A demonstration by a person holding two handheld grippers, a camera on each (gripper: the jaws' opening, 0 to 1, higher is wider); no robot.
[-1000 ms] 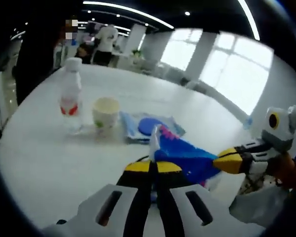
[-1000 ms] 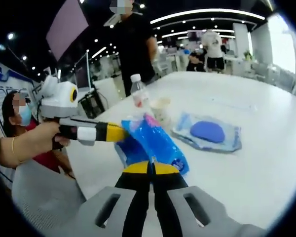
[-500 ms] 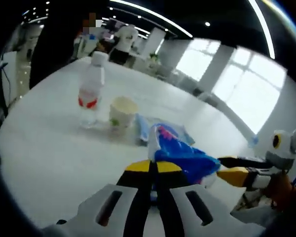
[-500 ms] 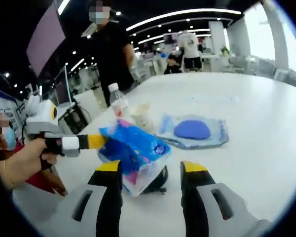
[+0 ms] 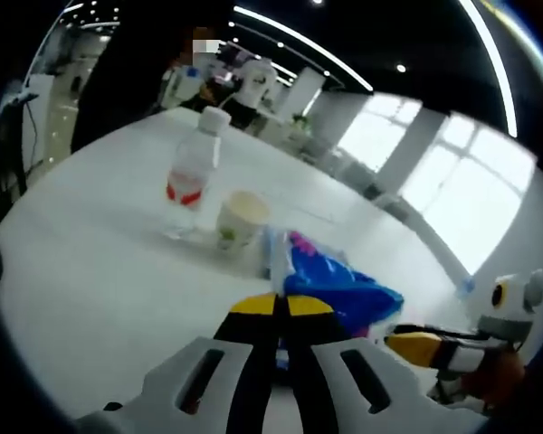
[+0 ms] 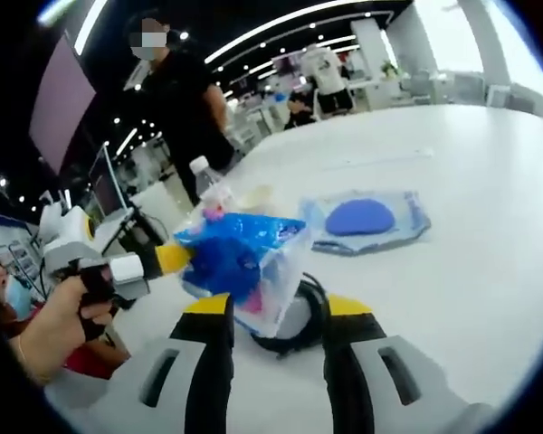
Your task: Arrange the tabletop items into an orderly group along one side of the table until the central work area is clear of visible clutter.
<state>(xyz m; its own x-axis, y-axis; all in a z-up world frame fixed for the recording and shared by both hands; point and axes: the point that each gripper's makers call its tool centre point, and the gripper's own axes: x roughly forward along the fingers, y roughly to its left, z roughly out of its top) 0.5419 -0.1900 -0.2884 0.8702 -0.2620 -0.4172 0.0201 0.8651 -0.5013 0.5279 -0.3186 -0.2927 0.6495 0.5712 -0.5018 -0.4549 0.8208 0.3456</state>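
While my left gripper has its jaws pressed together on the near edge of the blue plastic bag, my right gripper stands with its jaws spread, nothing between them. In the right gripper view the bag sits just beyond my open jaws at about eleven o'clock, with my left gripper's yellow tip touching its far-left corner at nine o'clock. A dark looped cable lies on the table between my right jaws, partly under the bag.

I judge the bag to be light, soft and crinkly: it sags and folds around whatever is inside, and its clear film looks slippery. A pinch on a gathered edge or seam should hold better than a grip across the loose middle, where the film would slide. One held corner will let it swing, so I would lift slowly.

Outward from the bag in the left gripper view, a paper cup stands at eleven o'clock, and just beside it at ten o'clock an upright water bottle with a red label. The cup looks thin and easily crushed, the bottle stiff but tippy. In the right gripper view a flat clear packet with a blue pad lies at one o'clock, apart from the bag, on the white table. People stand beyond the table's far edge.
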